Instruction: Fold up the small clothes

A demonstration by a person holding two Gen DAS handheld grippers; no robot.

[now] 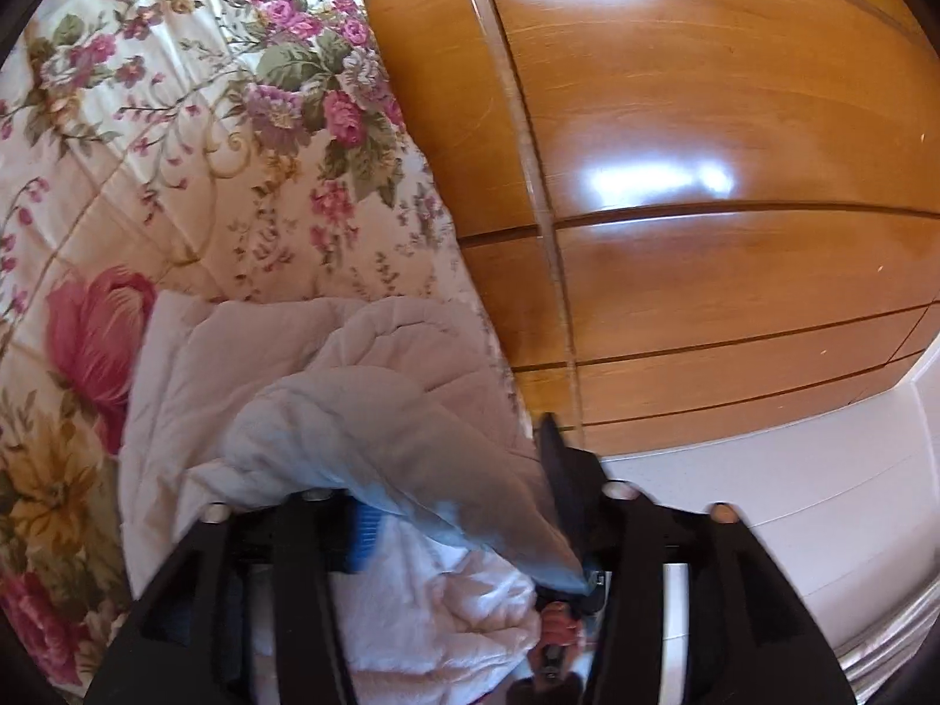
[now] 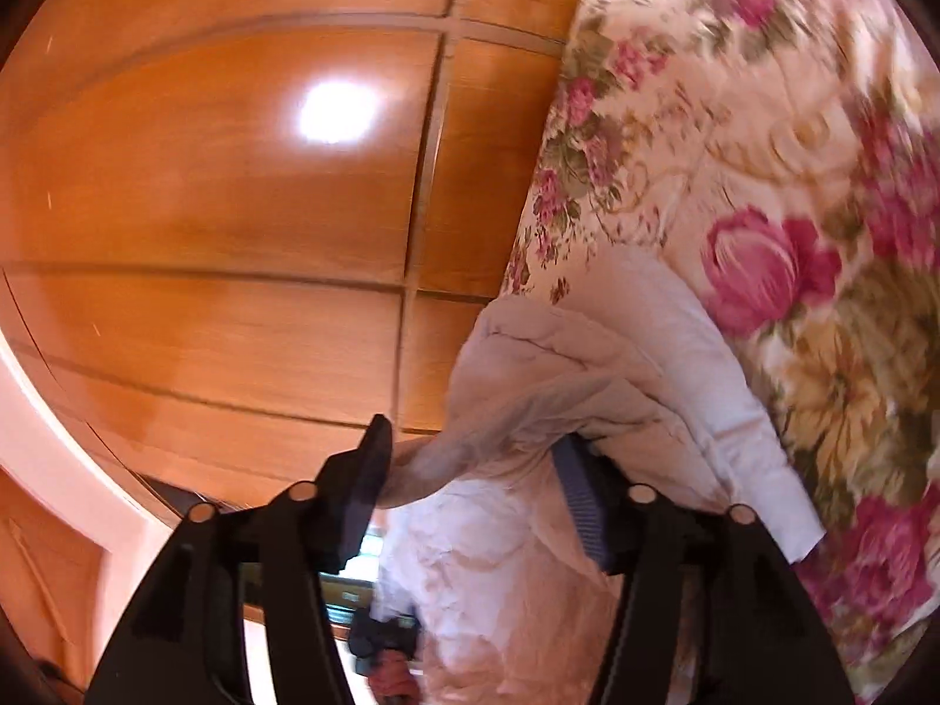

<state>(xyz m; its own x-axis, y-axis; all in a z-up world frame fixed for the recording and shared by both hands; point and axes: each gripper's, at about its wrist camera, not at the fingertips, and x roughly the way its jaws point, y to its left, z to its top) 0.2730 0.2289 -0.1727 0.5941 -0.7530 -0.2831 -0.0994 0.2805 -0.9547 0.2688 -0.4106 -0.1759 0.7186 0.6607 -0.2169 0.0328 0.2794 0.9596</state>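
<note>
A glossy orange-brown wooden wardrobe front [image 1: 705,135] fills the background above a bed spread with a cream quilted coverlet printed with pink and yellow flowers [image 1: 147,117]. Over the coverlet's edge, a small pale white-pink fleecy garment [image 1: 364,388] hangs lifted, bunched between two tools. The left hand-held gripper [image 1: 464,529] has cloth draped across its spread fingers; whether it truly pinches the fabric cannot be told. The right hand-held gripper [image 2: 476,499] likewise has the garment [image 2: 529,411] lying between parted fingers, grasp uncertain. Judged from this, a clean fold calls for both corners held level, the cloth drawn taut, then lowered flat onto the bed. No brand, label or legible writing shows anywhere.
</note>
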